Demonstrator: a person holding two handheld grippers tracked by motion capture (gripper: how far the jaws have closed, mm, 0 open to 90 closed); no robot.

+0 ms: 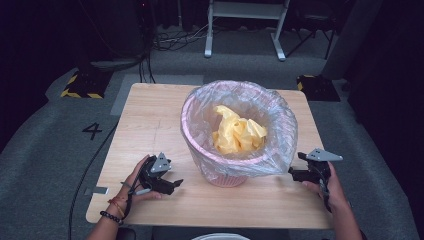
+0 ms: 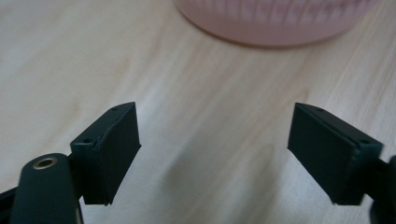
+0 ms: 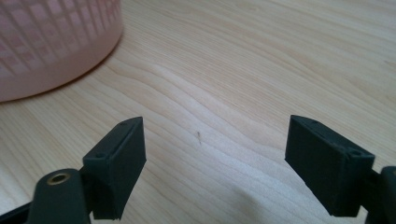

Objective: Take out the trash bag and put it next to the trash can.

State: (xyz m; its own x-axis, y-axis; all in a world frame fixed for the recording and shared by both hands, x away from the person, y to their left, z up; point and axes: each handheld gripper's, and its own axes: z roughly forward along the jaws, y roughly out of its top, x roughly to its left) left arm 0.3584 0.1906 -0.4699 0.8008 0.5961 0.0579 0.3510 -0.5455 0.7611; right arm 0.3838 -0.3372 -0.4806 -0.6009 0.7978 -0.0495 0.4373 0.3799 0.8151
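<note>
A pink slatted waste basket (image 1: pixel 227 176) stands mid-table, lined with a clear plastic bag (image 1: pixel 280 135) folded over its rim. Crumpled yellow material (image 1: pixel 237 132) lies inside it. My left gripper (image 1: pixel 172 184) rests low on the table to the basket's left, jaws wide apart and empty; the left gripper view has its tips (image 2: pixel 214 154) over bare wood with the basket's base (image 2: pixel 275 23) ahead. At the basket's right my right gripper (image 1: pixel 295 172) is open and empty too, the basket's side (image 3: pixel 51 46) at upper left beyond its tips (image 3: pixel 215 170).
The wooden table (image 1: pixel 150 120) has bare surface on all sides of the basket. Grey carpet surrounds it, with a floor mark "4" (image 1: pixel 92 131) at left, cables (image 1: pixel 175 37) and a white frame's legs (image 1: pixel 245 30) behind.
</note>
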